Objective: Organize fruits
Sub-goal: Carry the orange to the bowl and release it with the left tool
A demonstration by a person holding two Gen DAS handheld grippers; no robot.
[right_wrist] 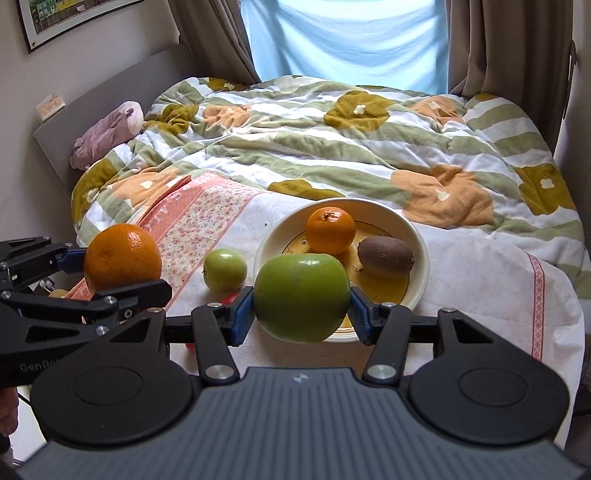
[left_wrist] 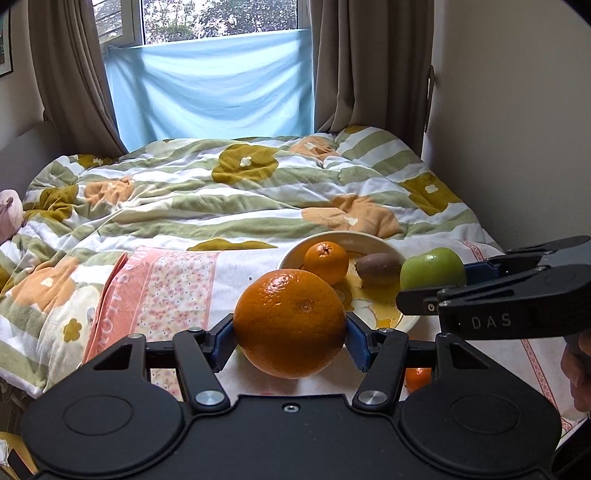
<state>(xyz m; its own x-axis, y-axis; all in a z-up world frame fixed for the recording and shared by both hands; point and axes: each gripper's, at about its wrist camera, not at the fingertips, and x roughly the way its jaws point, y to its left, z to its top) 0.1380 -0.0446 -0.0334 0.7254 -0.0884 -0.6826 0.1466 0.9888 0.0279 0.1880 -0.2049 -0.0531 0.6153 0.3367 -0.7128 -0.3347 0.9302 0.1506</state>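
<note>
Fruits split between my grippers — left gripper (left_wrist: 290, 341) pinches a big orange (left_wrist: 290, 323), right gripper (right_wrist: 301, 314) a green apple (right_wrist: 301, 297) (both above the bed's near edge) — beside the bowl (right_wrist: 419, 258).

Bed (left_wrist: 236, 206) under floral quilt – blue sheet (left_wrist: 210, 88) across daylit window (left_wrist: 221, 18), brown curtains (left_wrist: 369, 62) – pale walls (left_wrist: 517, 110).

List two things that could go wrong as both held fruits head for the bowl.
1. The bowl sits on soft bedding and already holds a small orange and a kiwi; added weight might tip it.
2. The large orange and green apple are pinched only at their sides; either could slip.
</note>
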